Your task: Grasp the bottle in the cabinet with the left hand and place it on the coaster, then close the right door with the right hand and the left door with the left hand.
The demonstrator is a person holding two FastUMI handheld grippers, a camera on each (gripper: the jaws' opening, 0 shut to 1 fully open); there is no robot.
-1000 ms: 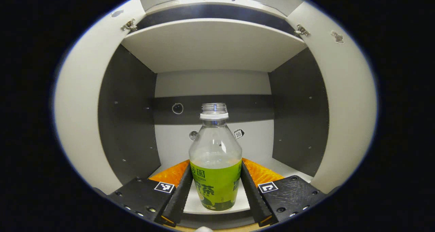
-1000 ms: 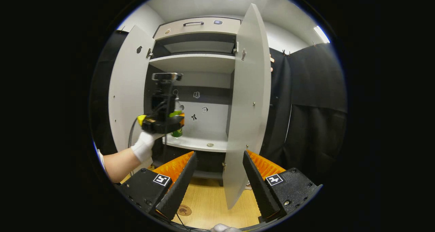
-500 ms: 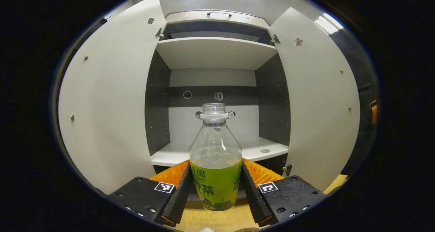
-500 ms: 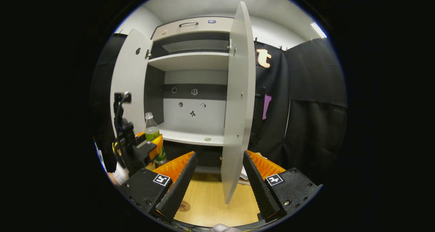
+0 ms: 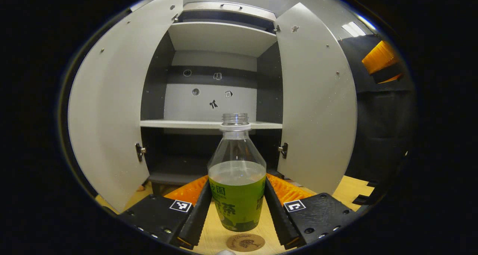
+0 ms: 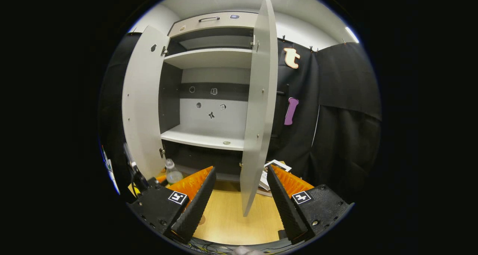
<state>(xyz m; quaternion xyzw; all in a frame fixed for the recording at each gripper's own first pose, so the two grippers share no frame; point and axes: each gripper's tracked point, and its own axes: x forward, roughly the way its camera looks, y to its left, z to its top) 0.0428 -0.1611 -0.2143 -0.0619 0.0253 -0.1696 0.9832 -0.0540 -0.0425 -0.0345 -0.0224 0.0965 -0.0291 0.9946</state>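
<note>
The bottle (image 5: 236, 180) is clear plastic, uncapped, with a white neck ring and a green label around its lower half; pale liquid fills it to just above the label. It stands upright, out of the cabinet (image 5: 209, 75), above the wooden table. The coaster (image 5: 245, 242), a round brown disc, lies at 6 o'clock just below its base. Both doors, left door (image 5: 108, 109) and right door (image 5: 317, 105), stand wide open.
</note>
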